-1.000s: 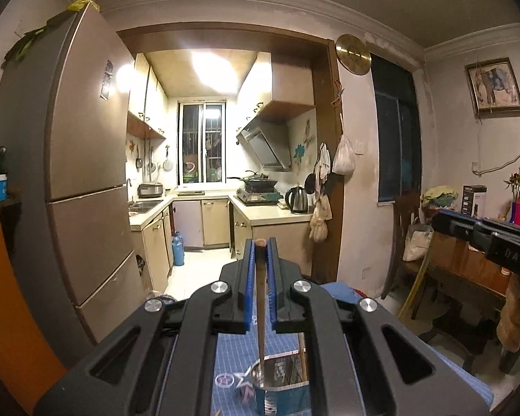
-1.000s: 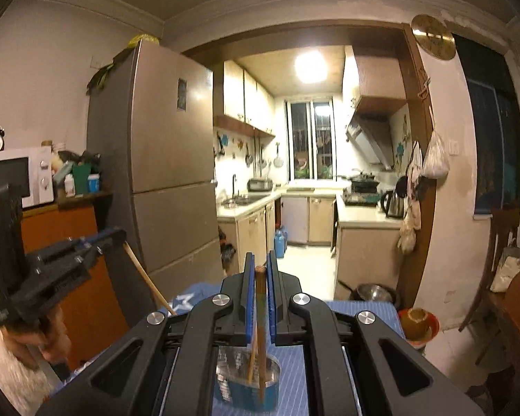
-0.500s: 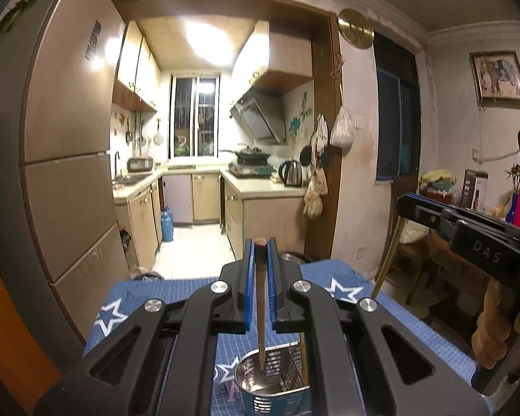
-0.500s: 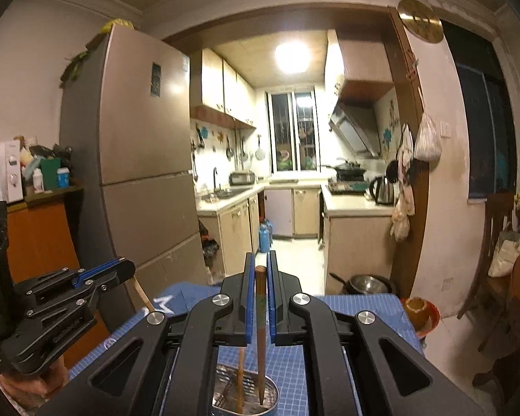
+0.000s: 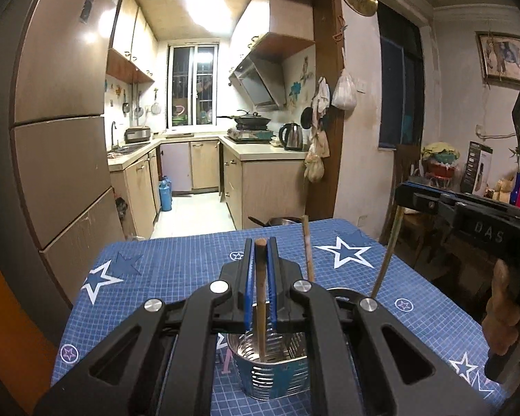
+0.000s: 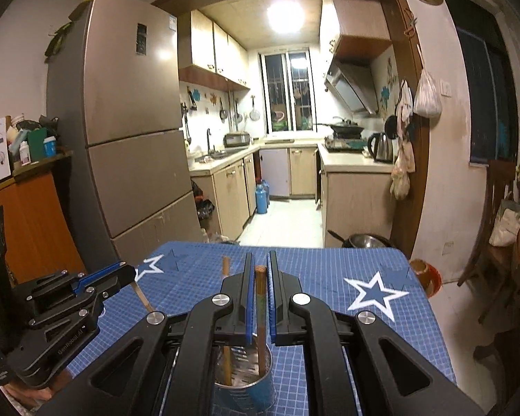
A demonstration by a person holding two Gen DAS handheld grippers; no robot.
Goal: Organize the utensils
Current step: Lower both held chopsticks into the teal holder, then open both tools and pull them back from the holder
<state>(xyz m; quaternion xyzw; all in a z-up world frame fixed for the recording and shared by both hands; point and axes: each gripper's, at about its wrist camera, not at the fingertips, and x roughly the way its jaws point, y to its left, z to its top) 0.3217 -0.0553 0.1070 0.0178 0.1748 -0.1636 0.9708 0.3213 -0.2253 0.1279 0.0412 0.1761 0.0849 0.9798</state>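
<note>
Both grippers [image 5: 259, 260] [image 6: 260, 270] dropped toward the holder [image 5: 270, 374], each clamped on a chopstick [image 5: 261, 298] [image 6: 261, 308], tips inside, release pending.

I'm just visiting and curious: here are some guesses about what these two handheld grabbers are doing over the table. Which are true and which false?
1. Each gripper's fingers are closed on a wooden chopstick. True: the left gripper and the right gripper each pinch one.
2. The metal utensil holder lies tipped on its side. False: it stands upright on the tablecloth.
3. The tablecloth is blue with stars. True.
4. The holder is empty. False: the right view shows a loose chopstick standing in it, apart from the two held ones.
5. A kettle sits on the kitchen counter. True.
</note>
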